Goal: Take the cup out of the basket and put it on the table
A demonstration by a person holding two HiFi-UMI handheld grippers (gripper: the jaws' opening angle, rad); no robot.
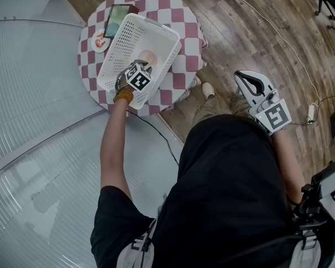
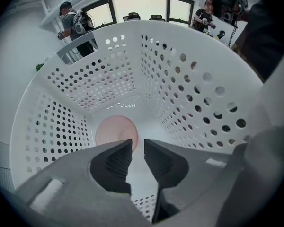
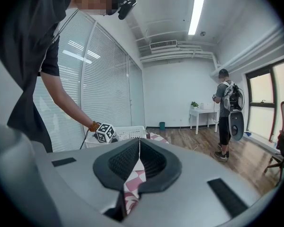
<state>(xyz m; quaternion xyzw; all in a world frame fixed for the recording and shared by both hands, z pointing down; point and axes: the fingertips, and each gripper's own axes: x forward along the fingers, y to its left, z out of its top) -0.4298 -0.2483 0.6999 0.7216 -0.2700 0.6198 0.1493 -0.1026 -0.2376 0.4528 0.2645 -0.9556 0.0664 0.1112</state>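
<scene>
A white perforated basket (image 1: 156,31) lies on a round table (image 1: 184,15) covered in a red-and-white check cloth. A pale pink cup (image 1: 148,56) rests inside it. My left gripper (image 1: 146,67) reaches into the basket, its tips just short of the cup. In the left gripper view the cup (image 2: 115,130) sits at the basket's far end (image 2: 109,79), beyond the left gripper (image 2: 137,145), whose jaws stand slightly apart with nothing between them. My right gripper (image 1: 245,80) is held off to the right over the wooden floor; the right gripper (image 3: 139,142) is shut and empty.
A dark flat case (image 1: 119,17) and a small round dish (image 1: 100,42) lie on the table left of the basket. A glass partition with blinds (image 1: 28,94) runs along the left. A cable (image 1: 279,35) crosses the floor. Another person (image 3: 226,122) stands far off.
</scene>
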